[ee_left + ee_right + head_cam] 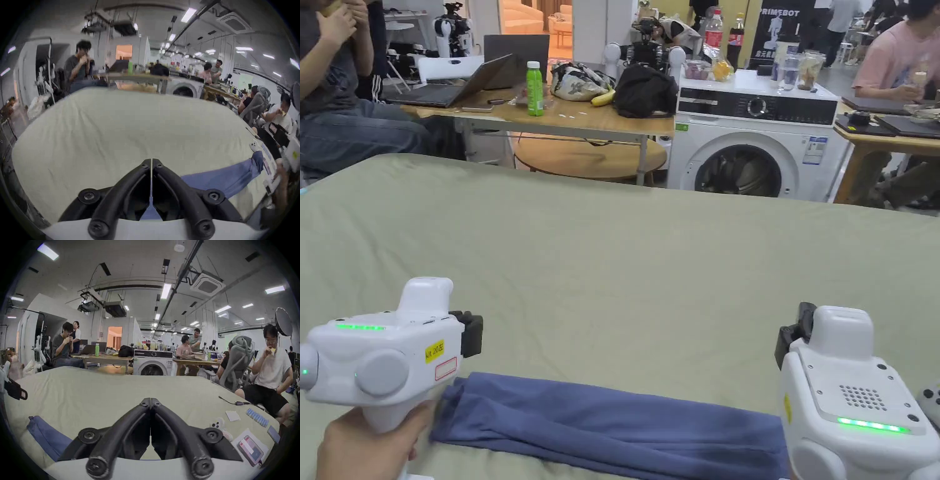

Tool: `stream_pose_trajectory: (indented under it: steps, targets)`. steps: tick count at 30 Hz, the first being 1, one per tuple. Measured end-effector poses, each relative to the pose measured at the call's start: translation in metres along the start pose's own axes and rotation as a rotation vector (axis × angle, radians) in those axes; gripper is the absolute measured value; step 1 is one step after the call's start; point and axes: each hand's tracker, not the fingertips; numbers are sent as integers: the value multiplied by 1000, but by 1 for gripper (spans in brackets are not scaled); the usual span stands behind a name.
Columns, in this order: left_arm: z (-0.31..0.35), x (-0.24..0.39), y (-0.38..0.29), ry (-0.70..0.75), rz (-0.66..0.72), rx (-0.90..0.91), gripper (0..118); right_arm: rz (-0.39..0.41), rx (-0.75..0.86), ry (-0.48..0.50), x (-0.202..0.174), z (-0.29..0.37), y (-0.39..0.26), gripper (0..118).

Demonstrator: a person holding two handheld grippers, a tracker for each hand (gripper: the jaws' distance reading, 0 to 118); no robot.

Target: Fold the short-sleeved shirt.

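A blue shirt [612, 425] lies folded into a long narrow band along the near edge of the pale green table cover [650, 269]. My left gripper [472, 334] hovers over the band's left end, held by a hand [362, 447]. In the left gripper view its black jaws meet at the tips, left gripper [151, 160] shut on nothing, with the blue shirt [227, 180] stretching off to the right. My right gripper [794, 334] is above the band's right end. In the right gripper view, my right gripper [150, 399] is shut too, the shirt [47, 436] lying at lower left.
On the cover to the right lie a phone [250, 450], a white controller [217, 423], a row of blue cells [257, 417] and a cable [233, 402]. Beyond the far edge stand a washing machine [756, 137], a wooden table [581, 115] and several seated people.
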Motion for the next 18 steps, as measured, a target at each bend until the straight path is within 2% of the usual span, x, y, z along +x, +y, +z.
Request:
stream_pose_trajectory:
  steps: [2, 4, 8, 14, 18]
  targets:
    - [-11, -19, 2, -54, 26, -106, 0, 7, -5, 12, -2, -2, -2, 0]
    - [-20, -33, -1, -128, 100, -221, 9, 13, -16, 21, -5, -5, -3, 0]
    - [-51, -77, -9, -276, 285, -372, 69, 12, -50, 43, -11, -11, -9, 0]
    - [-71, -108, -23, -260, 284, -527, 73, 33, -83, 72, -17, -15, -17, 0]
    - [-85, -131, -40, -407, 382, -584, 75, 44, -91, 78, -19, -18, -19, 0]
